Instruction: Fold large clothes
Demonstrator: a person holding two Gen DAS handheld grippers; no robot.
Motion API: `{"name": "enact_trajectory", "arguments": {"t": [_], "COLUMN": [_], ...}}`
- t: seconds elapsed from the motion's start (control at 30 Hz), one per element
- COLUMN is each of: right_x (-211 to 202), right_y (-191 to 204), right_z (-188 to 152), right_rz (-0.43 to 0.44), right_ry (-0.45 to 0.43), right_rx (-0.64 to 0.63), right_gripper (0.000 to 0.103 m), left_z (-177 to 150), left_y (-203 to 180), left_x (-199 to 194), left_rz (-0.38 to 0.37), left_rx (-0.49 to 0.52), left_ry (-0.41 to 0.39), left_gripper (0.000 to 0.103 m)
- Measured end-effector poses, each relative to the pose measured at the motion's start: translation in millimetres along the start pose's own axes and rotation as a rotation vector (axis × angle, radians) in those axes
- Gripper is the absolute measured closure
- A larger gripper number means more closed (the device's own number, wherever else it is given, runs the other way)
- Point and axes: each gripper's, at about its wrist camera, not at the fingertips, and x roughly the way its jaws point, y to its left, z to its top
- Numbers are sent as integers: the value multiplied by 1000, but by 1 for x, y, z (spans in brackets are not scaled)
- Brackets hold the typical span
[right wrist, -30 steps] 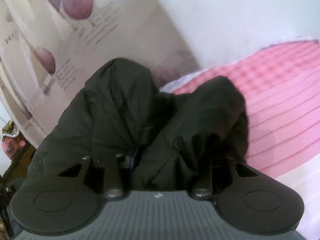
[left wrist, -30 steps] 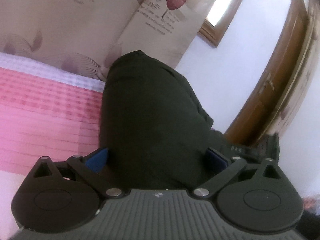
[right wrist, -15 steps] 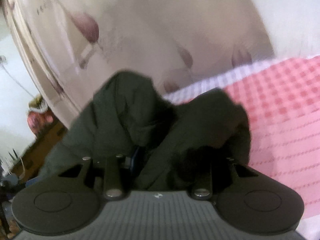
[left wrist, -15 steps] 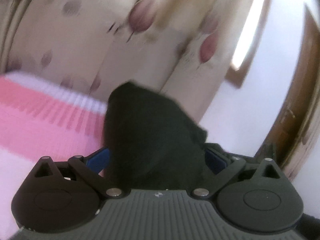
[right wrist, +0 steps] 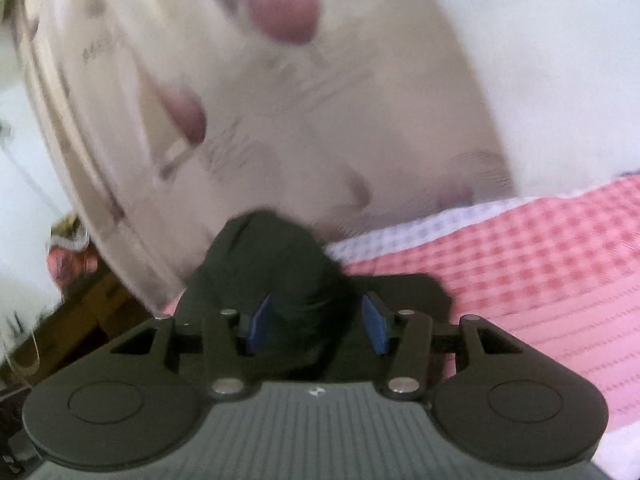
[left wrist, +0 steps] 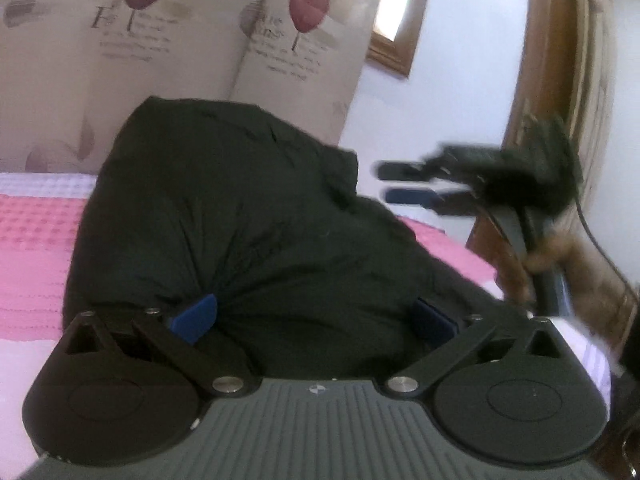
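- Two views show a bed [left wrist: 36, 248] under a pink checked cover, with a tulip-print curtain [left wrist: 192, 40] behind and a wooden door frame [left wrist: 560, 40] at the right.
- The dark garment [left wrist: 240, 220] lies bunched on the bed.
- The left gripper [left wrist: 314, 318] has its fingers clenched on a thick fold of it.
- The right gripper [right wrist: 316, 322] has just been opening; the garment sits between its fingers, apparently released.
- The right wrist view is blurred, so contact is uncertain.

Daylight entered from a bright window [left wrist: 394, 8], slightly overexposed. Fisheye bending curved the edges. The right wrist view was motion-blurred, especially the curtain [right wrist: 280, 100]; print there possibly text, unreadable.
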Motion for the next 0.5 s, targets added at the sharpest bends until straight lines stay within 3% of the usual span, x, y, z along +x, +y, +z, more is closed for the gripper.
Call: {"name": "enact_trajectory", "arguments": {"t": [0.1,0.2,0.23,0.27,0.3,0.4,0.5], "right_x": [39,59,60,58,51,13,-7], "right_y": [8,8,12,19,25,35,21], "right_z": [5,8,8,9,11,11,-5], "right_rz": [-96,-45,-45,-55,-63,-69,-164], "right_ry": [105,122,123,118,98,-14,-46], "right_rx": [-24,12,-6,-45,-78,-121,-113], "right_gripper": [53,55,64,83,89,94,102], "left_z": [2,4,5,5,5,6,6], "left_y": [2,11,11,10,11,12,12], "left_x": [-1,3,2,0,-1,-5,-6], "left_rz": [-9,-11,-6,3,5,-2,-1], "left_rx": [-14,-29,-30,-31,-36,-41,-48], "left_ry": [7,1,-1,-7,-12,-12,-15], "left_gripper": [1,0,0,0,0,0,0]}}
